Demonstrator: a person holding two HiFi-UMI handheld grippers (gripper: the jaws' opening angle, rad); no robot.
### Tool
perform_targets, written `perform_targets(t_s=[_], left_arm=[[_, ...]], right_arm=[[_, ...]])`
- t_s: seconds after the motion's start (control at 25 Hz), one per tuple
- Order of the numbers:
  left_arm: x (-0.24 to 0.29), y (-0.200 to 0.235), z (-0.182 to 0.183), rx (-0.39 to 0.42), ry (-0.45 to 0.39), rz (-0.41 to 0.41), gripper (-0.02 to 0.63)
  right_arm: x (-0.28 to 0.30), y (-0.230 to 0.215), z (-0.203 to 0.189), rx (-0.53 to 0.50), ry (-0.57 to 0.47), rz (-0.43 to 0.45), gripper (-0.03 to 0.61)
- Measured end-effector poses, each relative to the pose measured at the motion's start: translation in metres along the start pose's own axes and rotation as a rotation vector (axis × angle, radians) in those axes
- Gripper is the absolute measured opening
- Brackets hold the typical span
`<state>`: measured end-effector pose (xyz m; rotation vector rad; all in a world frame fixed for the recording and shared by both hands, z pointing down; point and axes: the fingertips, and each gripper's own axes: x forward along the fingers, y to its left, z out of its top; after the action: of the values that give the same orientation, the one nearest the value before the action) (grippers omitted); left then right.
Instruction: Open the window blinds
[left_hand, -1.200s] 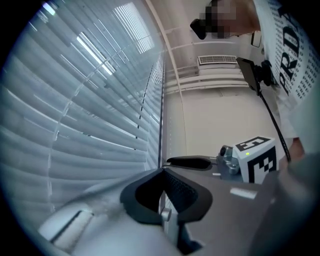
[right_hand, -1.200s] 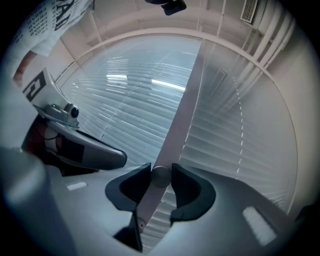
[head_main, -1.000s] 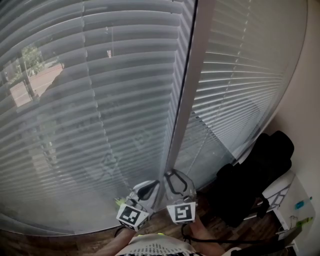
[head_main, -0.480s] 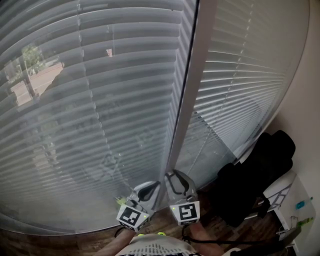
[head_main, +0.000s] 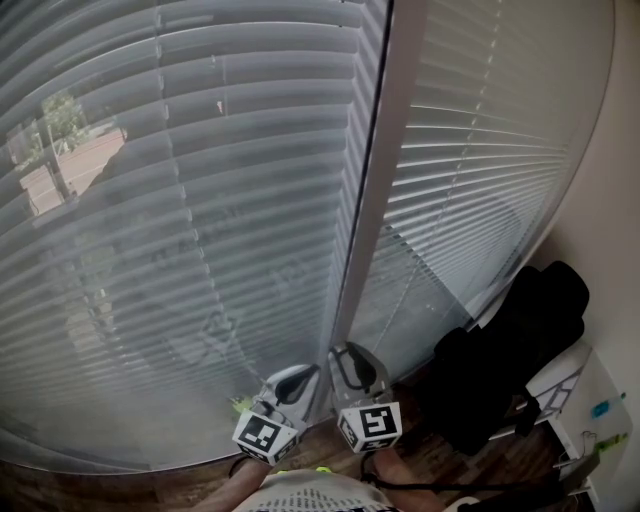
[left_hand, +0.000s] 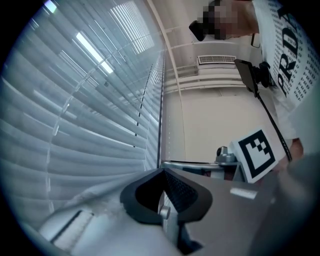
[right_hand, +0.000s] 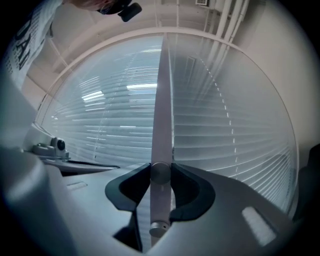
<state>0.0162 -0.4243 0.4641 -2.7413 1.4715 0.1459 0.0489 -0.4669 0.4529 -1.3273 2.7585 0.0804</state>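
Grey slatted blinds (head_main: 180, 200) cover the window on the left, and a second panel (head_main: 480, 180) hangs on the right. Between them a long pale tilt wand (head_main: 375, 200) hangs down. My right gripper (head_main: 350, 362) is shut on the wand's lower end. In the right gripper view the wand (right_hand: 161, 110) runs straight down between the dark pads (right_hand: 187, 190), and its tip pokes out below them. My left gripper (head_main: 295, 380) hovers just left of the right one. In the left gripper view its jaws (left_hand: 163, 172) meet at the tips with nothing between them.
A black bag or chair (head_main: 510, 350) stands on the right, close to the right panel. Beside it, at the far right, is a white piece of furniture (head_main: 590, 400). Wood floor (head_main: 200, 490) shows below the blinds. The right gripper's marker cube (left_hand: 257, 155) is near the left gripper.
The right gripper has rolled about the wand: its marker cube has turned and shifted slightly right. The left gripper has stayed put.
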Motion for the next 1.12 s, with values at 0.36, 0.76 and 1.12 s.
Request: perform_targets(t_s=[0.36, 0.76, 1.12], left_arm=[[-0.0028, -0.0017, 0.0022, -0.010, -0.007, -0.009, -0.008], [-0.0053, -0.0013, 0.0028, -0.009, -0.019, -0.023, -0.008], [-0.0086, -0.0002, 0.0047, -0.002, -0.013, -0.029, -0.008]], right_arm=[[-0.0010, -0.0023, -0.0042, 0.230, 0.011, -0.013, 0.135], [-0.0005, -0.0038, -0.0066, 0.364, 0.013, -0.020, 0.133], [-0.0009, -0.0034, -0.0040, 0.102, 0.044, -0.023, 0.138]])
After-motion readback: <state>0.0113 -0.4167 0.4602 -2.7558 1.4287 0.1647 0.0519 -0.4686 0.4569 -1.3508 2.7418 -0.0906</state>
